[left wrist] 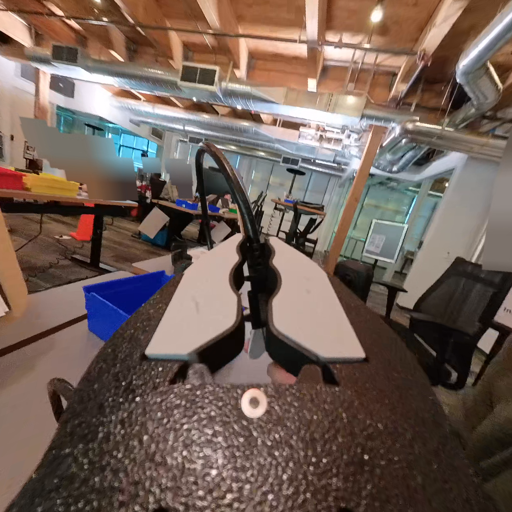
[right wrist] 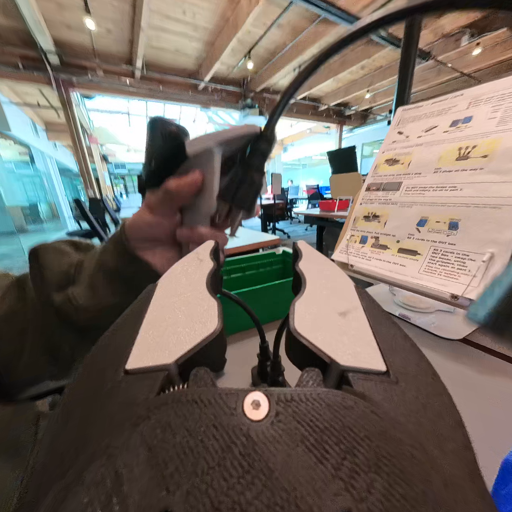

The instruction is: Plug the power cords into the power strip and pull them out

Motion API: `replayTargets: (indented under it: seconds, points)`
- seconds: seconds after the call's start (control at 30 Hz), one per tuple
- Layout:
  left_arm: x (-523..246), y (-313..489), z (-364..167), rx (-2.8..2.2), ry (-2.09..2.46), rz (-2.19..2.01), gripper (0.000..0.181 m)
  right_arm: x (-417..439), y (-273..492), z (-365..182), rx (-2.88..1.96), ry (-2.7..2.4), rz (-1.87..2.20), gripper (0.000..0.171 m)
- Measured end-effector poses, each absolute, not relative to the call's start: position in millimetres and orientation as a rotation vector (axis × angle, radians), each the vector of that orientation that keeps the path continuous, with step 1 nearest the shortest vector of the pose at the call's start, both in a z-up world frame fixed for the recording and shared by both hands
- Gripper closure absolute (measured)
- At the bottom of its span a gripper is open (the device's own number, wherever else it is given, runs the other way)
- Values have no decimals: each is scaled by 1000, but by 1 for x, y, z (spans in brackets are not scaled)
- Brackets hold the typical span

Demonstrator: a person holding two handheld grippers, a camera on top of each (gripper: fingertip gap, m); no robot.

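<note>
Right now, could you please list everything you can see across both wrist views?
Power cord: one, black, plug clamped in the left tongs, cable arching up.
More cords: two, black, plug ends low between the right tongs' fingers; what they sit in is hidden.
Green bin: one, on the table beyond the right tongs.
Blue bin: one, on the table left of the left tongs.
Instruction sheet: one, white, on a stand at right.
Office chair: one, black, right side of the left view.
Traffic cone: one, orange, on the floor.
Left tongs: shut on the plug.
Right tongs: open, empty.
Hand: one, with olive sleeve, holding the left tongs.
</note>
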State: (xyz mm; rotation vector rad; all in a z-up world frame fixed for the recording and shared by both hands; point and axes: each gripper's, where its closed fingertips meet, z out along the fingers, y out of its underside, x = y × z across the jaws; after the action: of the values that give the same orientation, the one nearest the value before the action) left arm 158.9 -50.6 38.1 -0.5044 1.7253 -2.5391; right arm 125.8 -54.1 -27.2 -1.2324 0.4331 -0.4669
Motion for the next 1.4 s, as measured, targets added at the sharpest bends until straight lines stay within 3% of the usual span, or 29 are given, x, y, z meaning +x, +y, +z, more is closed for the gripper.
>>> replayTargets:
  seconds: [0.3, 0.33, 0.37, 0.5, 0.7, 0.83, 0.87, 1.07, 1.17, 1.2, 1.4]
  points:
    - [127, -96, -36, -210, 2092, -2176, 170, 124, -97, -4, -1001, 467, -297, 135]
    - [125, -97, -43, -173, 2112, -2128, 170, 124, -98, -5, -998, 472, -295, 139]
    - [122, -96, -45, -140, 2099, -2126, 170, 128, -101, -9, -1014, 493, -319, 157]
    - [120, -90, -55, -81, 2112, -2091, 170, 122, -93, -18, -1112, 429, -231, 159]
    - [118, -80, -78, -53, 2309, -1990, 171, 117, -76, -37, -1333, 289, -424, 160]
    - [118, -75, -94, 30, 2487, -1764, 137, 120, -68, -65, -1585, 209, -596, 160]
    - [120, -72, -94, 42, 2513, -1699, 136, 120, -68, -72, -1635, 191, -624, 160]
    - [121, -69, -78, 39, 2705, -1564, 138, 113, -54, -94, -1787, 85, -631, 160]
    - [119, -74, -82, -81, 2875, -1539, 156, 107, -44, -100, -1826, 42, -595, 161]
    - [115, -76, -81, -46, 2906, -1553, 171, 107, -43, -101, -1834, 45, -584, 161]
    - [128, -92, -65, -100, 2732, -1718, 173, 121, -59, -87, -1688, 149, -616, 161]
